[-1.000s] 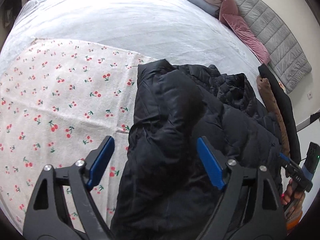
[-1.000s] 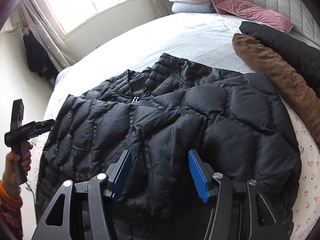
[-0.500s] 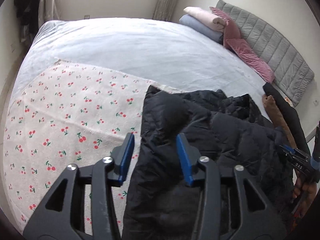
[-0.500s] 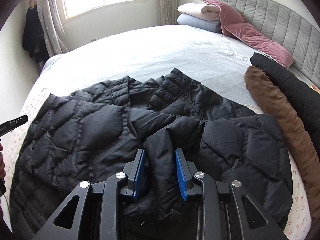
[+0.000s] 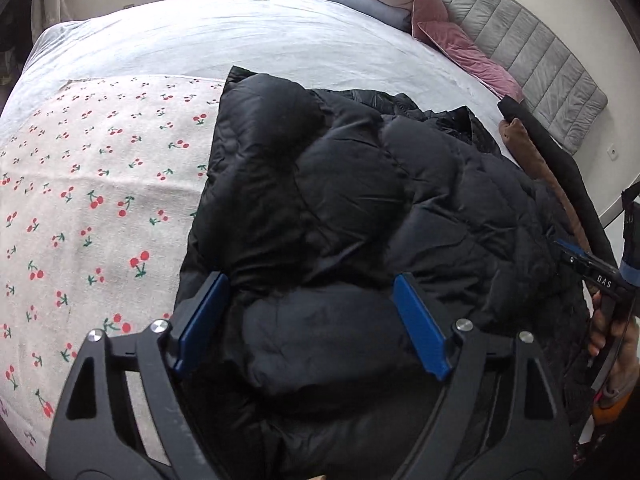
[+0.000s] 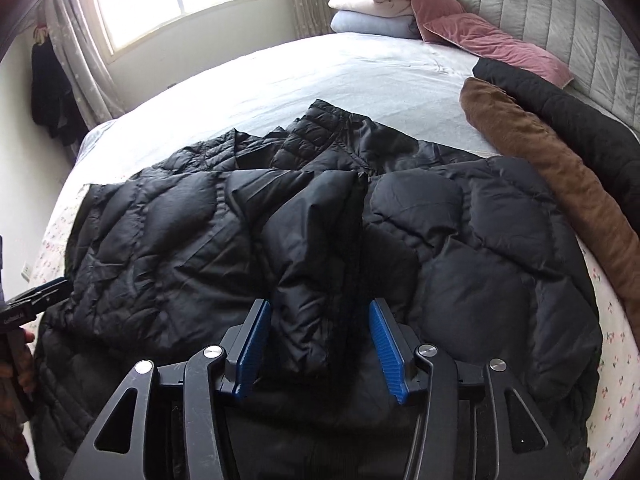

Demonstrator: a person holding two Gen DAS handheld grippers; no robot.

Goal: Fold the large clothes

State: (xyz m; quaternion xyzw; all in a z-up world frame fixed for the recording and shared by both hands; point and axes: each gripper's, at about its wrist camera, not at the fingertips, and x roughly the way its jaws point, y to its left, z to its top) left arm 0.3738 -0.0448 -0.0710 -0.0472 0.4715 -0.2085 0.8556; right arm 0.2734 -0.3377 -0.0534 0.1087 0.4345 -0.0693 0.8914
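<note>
- Black puffer jacket (image 6: 304,240) lies spread across the bed (image 6: 304,76), partly on a cherry-print sheet (image 5: 92,184), collar end toward the window side, hem end nearest both cameras.
- Left side panel looks folded inward over the body: in the left wrist view a straight, doubled edge runs along the cherry print. Judged as the first lengthwise fold, done or nearly so.
- A long ridge of fabric, likely a sleeve (image 6: 312,248) or front panel, runs down the middle toward the right gripper (image 6: 320,344). It is bunched, not flat.
- Right gripper: jaws apart, straddling that ridge; blue pads stand either side of it with no visible pinch. Whether the fabric touches the pads is hard to tell.
- Left gripper (image 5: 312,320): jaws wide apart over a puffed lobe near the hem; nothing clamped.
- Right half of the jacket lies open and unfolded, reaching close to the brown garment (image 6: 560,184) and the black garment (image 6: 576,120) lying beside it.
- Judgement: early to middle stage. One side is in; the centre ridge needs laying flat, the right side needs folding in, then the crosswise fold from hem to collar.
- Folded blankets (image 6: 372,12) and pink cushions (image 6: 488,40) sit well apart at the headboard (image 6: 560,4).
</note>
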